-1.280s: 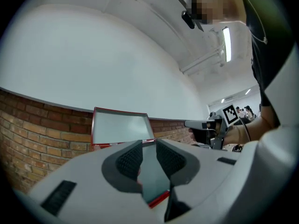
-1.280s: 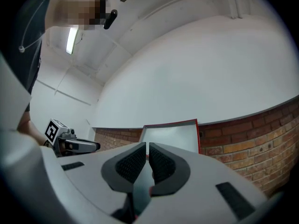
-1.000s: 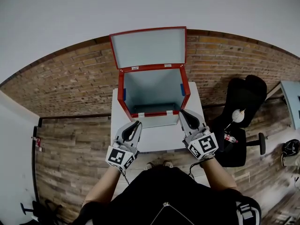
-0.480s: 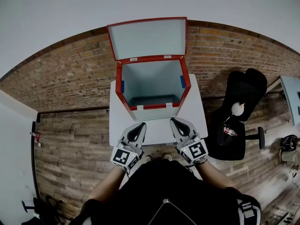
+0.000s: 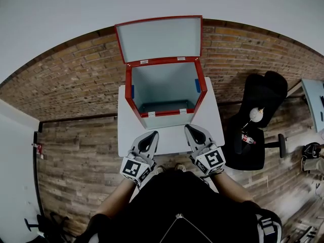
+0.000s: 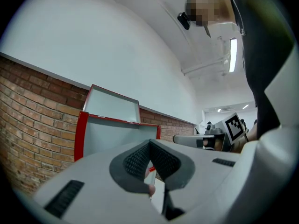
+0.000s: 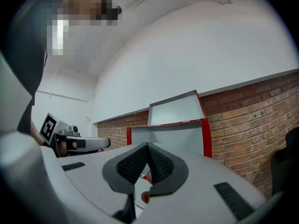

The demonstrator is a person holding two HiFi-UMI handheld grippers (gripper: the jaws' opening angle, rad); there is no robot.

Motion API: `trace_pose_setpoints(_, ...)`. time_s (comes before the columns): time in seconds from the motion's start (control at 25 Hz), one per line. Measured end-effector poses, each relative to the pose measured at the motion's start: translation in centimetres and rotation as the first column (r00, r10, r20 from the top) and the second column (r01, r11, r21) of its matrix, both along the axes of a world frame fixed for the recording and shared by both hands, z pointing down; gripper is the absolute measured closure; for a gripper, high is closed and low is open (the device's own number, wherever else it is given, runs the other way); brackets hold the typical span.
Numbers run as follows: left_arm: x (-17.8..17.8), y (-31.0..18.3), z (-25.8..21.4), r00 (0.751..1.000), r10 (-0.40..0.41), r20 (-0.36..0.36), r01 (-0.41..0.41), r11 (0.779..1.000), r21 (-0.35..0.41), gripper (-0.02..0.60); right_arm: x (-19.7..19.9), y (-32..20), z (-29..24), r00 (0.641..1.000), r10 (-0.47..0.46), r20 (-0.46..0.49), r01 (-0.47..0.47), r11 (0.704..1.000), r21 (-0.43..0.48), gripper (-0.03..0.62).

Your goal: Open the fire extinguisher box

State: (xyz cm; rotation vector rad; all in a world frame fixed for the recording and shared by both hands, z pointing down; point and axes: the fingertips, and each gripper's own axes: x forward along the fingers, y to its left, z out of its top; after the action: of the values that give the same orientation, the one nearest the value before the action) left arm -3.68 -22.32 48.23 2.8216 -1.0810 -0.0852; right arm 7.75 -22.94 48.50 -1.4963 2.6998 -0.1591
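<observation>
Where the left claw (image 5: 151,134) points, the box (image 5: 163,87) stands open.

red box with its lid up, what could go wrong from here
1. The raised grey-lined lid of the red metal box is held by nothing: the left tongs and right tongs are both shut, empty and clear of it. Whether it leans on the brick wall is unclear, so it might drop shut.
2. The tongs hover low over the small white table, close to the box front; a push forward could nudge the box.
</observation>
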Motion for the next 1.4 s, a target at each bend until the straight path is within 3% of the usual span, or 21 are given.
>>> trace_pose_setpoints(0.48,-0.2,-0.7,0.3,1.000,-0.001,-0.006,0.001,1.000,-0.018,0.532,-0.3,-0.2,0.3,0.998,0.005,-0.059,-0.006,1.000,-0.021,0.576)
trace_pose_setpoints(1.4,-0.1,-0.3,1.1,0.999,0.020,-0.037,-0.021,0.999,-0.045,0.534,0.0,0.4,0.9,0.998,0.037,-0.048,-0.037,0.999,-0.015,0.576)
